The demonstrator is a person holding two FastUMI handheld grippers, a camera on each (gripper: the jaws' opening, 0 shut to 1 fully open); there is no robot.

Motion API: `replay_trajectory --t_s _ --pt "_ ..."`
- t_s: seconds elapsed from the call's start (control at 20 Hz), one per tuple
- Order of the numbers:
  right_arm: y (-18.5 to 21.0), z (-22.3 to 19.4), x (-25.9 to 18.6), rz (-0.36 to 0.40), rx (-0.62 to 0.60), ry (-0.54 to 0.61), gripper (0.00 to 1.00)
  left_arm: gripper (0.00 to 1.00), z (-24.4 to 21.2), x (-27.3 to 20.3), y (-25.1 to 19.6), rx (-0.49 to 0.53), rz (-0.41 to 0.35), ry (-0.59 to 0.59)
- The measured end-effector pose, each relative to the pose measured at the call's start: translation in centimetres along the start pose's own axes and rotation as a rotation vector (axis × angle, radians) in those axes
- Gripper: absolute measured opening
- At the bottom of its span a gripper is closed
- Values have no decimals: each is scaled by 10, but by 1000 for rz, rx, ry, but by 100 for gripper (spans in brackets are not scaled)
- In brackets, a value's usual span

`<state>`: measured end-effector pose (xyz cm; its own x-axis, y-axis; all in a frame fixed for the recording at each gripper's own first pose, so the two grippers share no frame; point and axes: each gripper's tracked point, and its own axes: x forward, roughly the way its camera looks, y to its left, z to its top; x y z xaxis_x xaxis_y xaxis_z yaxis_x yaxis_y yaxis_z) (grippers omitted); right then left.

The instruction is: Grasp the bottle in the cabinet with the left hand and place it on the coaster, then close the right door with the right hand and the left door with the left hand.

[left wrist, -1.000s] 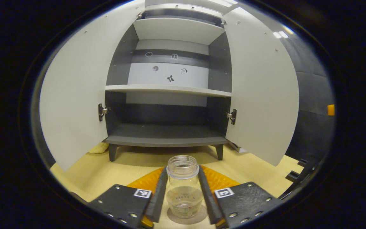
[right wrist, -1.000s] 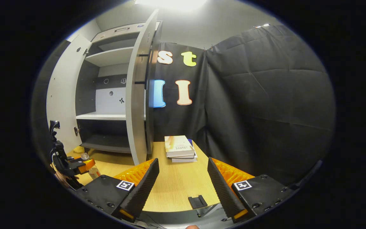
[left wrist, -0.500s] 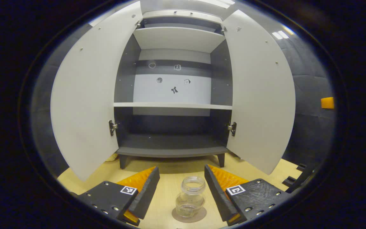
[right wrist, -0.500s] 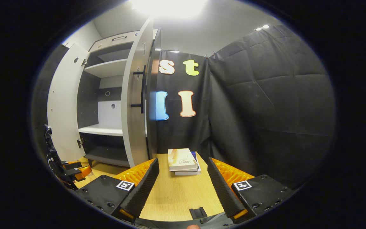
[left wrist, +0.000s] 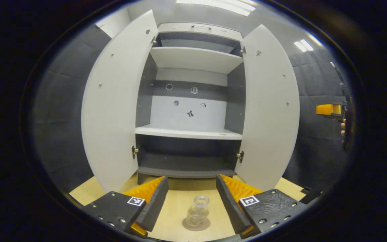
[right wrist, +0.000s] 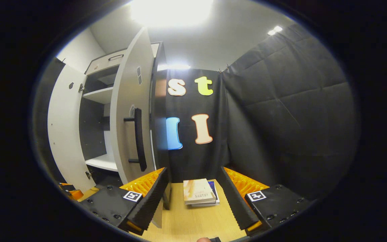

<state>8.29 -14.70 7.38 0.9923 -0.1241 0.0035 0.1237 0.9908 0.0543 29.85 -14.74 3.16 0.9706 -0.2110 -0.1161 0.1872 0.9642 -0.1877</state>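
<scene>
A small clear bottle (left wrist: 198,210) without a cap stands upright on a round grey coaster (left wrist: 195,224) on the wooden table. My left gripper (left wrist: 192,198) is open, its fingers apart on either side of the bottle and not touching it. Behind stands the cabinet (left wrist: 189,101) with both white doors open: the left door (left wrist: 113,111) and the right door (left wrist: 269,111). My right gripper (right wrist: 193,195) is open and holds nothing; the right door (right wrist: 129,111) with its black handle (right wrist: 139,139) is just left of it. The right gripper (left wrist: 331,109) also shows at the far right of the left gripper view.
Two stacked books (right wrist: 198,191) lie on the wooden table (right wrist: 193,222) ahead of my right gripper, near the black cloth wall. The cabinet shelves (left wrist: 188,133) are bare. Part of the left gripper (right wrist: 69,192) shows low at the left of the right gripper view.
My left gripper opened, let go of the bottle on the coaster and drew back. My right gripper rose and moved closer to the right door's outer face and handle.
</scene>
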Motion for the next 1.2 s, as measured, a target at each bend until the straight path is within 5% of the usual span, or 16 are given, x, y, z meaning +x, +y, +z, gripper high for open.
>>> replay_trajectory --t_s 0.7,1.2 --pt "45 33 52 -80 -112 -16 95 86 62 -51 173 28 237 -73" --pt "72 30 41 -122 -115 8 91 86 62 -63 261 25 293 -77"
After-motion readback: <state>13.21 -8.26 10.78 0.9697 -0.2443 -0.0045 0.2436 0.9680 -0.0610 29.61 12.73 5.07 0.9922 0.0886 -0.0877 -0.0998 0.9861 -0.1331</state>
